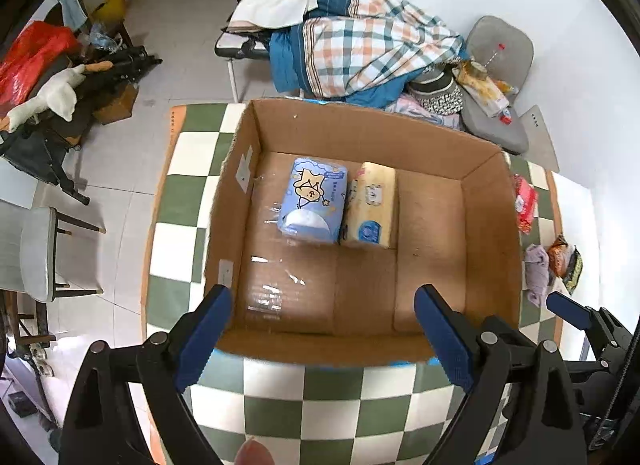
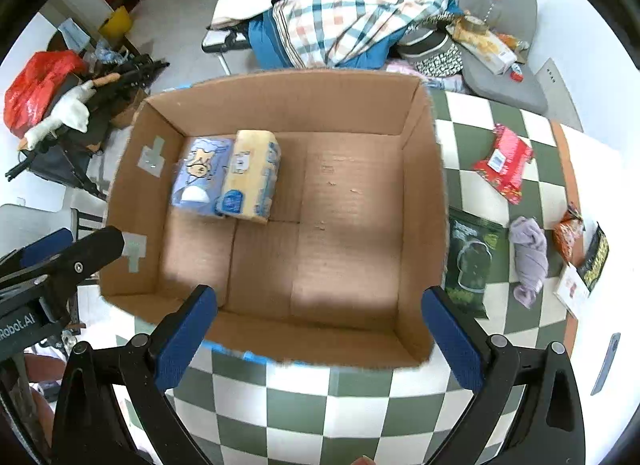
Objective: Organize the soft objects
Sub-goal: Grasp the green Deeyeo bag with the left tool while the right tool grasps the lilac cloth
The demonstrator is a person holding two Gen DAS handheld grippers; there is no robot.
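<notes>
An open cardboard box (image 1: 360, 125) (image 2: 280, 101) stands on the green-and-white checked table. Inside lie a blue tissue pack (image 1: 312, 201) (image 2: 200, 177) and a yellow tissue pack (image 1: 372, 205) (image 2: 252, 177), side by side at the far left. My left gripper (image 1: 324, 317) is open and empty above the box's near edge. My right gripper (image 2: 320, 317) is open and empty above the near edge too. Right of the box lie a red pack (image 2: 505, 161) (image 1: 526, 201), a dark green pouch (image 2: 472, 261), a rolled lilac cloth (image 2: 528, 257) (image 1: 538, 269) and snack bags (image 2: 580, 241).
A cot with a plaid quilt (image 1: 360, 45) (image 2: 340, 13) and a grey chair (image 2: 500, 25) with clutter stand behind the table. A white stool (image 1: 44, 253) and piled items (image 1: 60, 85) are on the floor at left. The table (image 1: 312, 405) edge curves near me.
</notes>
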